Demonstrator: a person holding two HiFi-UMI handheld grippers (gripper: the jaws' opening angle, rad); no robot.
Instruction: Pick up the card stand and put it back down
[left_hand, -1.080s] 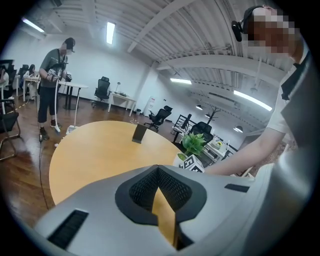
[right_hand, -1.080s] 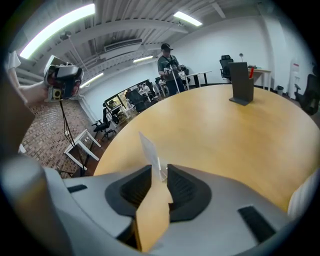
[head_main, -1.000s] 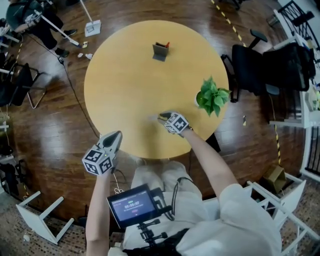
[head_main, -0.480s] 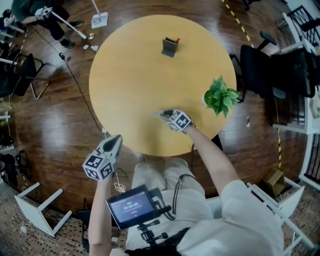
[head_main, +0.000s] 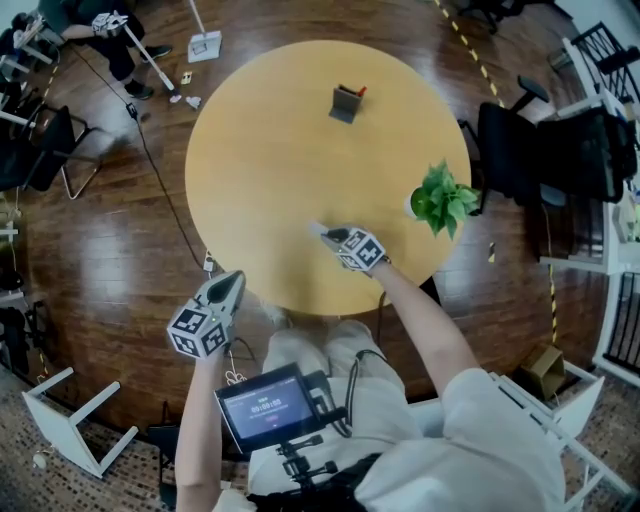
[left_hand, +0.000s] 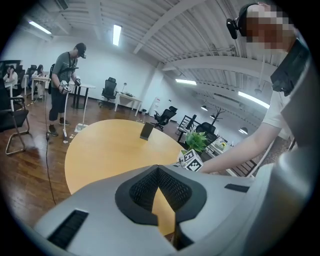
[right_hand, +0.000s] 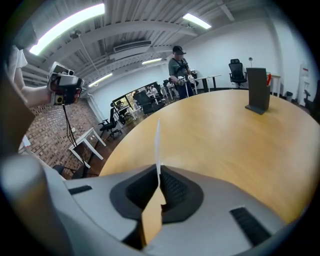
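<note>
Card stand (head_main: 346, 103) at the table's (head_main: 260, 180) far edge, well beyond my right gripper (head_main: 323, 232), just clamped onto a card (right_hand: 158, 140), and my closed left gripper (head_main: 232, 277).

Round yellow table (head_main: 260, 200), glossy dark floor (head_main: 100, 250)

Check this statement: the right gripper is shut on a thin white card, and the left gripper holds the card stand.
Wrong on the left gripper: the left gripper view shows it shut on nothing. The card stand stands on the far side of the table. The right gripper has indeed just closed on the thin white card.
</note>
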